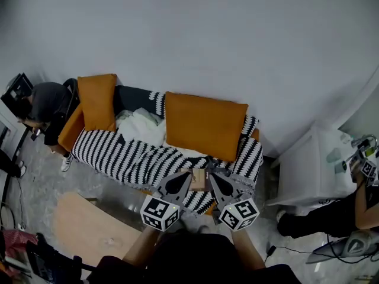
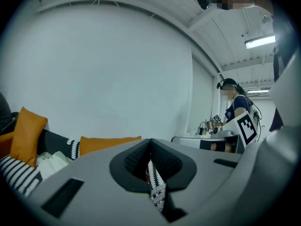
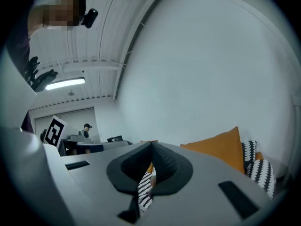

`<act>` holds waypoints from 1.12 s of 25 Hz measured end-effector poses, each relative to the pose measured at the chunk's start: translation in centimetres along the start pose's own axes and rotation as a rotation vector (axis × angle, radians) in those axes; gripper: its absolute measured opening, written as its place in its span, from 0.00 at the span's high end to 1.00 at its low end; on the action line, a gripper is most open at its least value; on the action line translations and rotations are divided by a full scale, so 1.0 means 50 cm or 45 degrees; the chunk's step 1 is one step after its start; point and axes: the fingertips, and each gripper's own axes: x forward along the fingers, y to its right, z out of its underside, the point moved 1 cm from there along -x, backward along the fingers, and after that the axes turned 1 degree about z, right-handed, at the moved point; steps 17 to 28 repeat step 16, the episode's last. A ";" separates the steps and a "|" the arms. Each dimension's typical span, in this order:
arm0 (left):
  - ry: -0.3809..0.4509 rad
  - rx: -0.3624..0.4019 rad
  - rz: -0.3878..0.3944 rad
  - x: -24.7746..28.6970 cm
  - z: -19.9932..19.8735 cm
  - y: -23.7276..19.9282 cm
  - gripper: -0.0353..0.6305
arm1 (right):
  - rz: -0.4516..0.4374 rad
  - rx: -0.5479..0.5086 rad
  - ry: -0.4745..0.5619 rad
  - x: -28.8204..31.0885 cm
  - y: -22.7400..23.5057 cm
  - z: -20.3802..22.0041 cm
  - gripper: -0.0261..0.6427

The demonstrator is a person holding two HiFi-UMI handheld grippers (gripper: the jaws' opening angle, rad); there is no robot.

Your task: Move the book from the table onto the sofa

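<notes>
A plain pale wall (image 1: 225, 40) fills the far side of the room above a mottled grey floor (image 1: 35, 176). Against the wall stands the sofa (image 1: 112, 152), its seat under a black-and-white striped throw, with one orange cushion (image 1: 204, 123) leaning at the back toward the right end, a second (image 1: 98, 102) upright at the left end, and a crumpled white cloth (image 1: 142, 126) between them. The wooden bench (image 1: 89, 223) sits in front of the sofa's left half, near the person's left side. A white cabinet (image 1: 314, 170) stands off the sofa's right end. Two other people are at the room's margins, one (image 1: 50, 102) by the sofa's left end and one (image 1: 331, 218) beside the cabinet. Bare forearms come in from the bottom of the head view and carry the left claw (image 1: 188, 176) and right claw (image 1: 209, 176) side by side, roughly level, angled inward so that their tips converge. Each claw is closed tight, with only a thin tan sliver showing between the pads (the striped throw shows through the gap below). The book (image 1: 198, 180) is off the bench, held between the two tips by its left and right edges, over the sofa's front edge toward the right end. Its tan face is turned up, and its long axis runs from the person toward the sofa's back.
</notes>
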 end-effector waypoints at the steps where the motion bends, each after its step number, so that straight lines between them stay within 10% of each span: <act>1: 0.002 -0.001 -0.004 -0.002 0.001 -0.002 0.92 | -0.003 -0.007 0.001 0.001 -0.003 0.001 0.93; 28: 0.012 -0.001 -0.033 -0.022 0.020 -0.024 0.92 | 0.004 -0.019 0.015 0.008 -0.015 0.021 0.93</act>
